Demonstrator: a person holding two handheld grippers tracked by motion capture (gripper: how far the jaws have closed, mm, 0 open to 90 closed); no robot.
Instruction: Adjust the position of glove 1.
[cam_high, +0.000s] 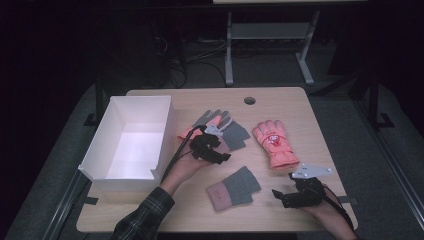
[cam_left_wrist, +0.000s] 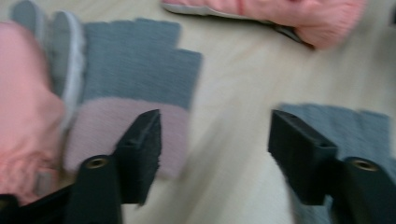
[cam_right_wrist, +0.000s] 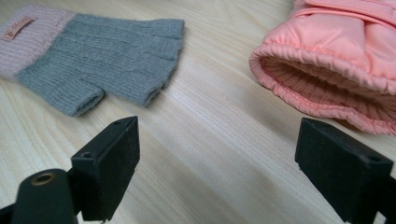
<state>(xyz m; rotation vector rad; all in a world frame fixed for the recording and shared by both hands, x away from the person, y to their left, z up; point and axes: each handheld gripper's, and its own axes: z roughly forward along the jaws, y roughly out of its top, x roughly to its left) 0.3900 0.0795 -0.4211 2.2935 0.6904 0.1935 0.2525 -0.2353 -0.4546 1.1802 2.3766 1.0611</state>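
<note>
Four gloves on the table, white box at left, nothing in it. Left gripper hovers over the knit fingerless glove by the pink ski glove with grey fingers. Its own view is blurred: jaws partly apart, one tip over the knit glove's pale cuff, nothing clamped. Right gripper sits low at the near right edge, jaws wide and holding nothing, between the second knit glove and the other pink ski glove. Knit glove looks light, soft and floppy; I'd expect it to bunch and drape. Best hold, I think: pinch the doubled cuff edge, not the thin finger end.
</note>
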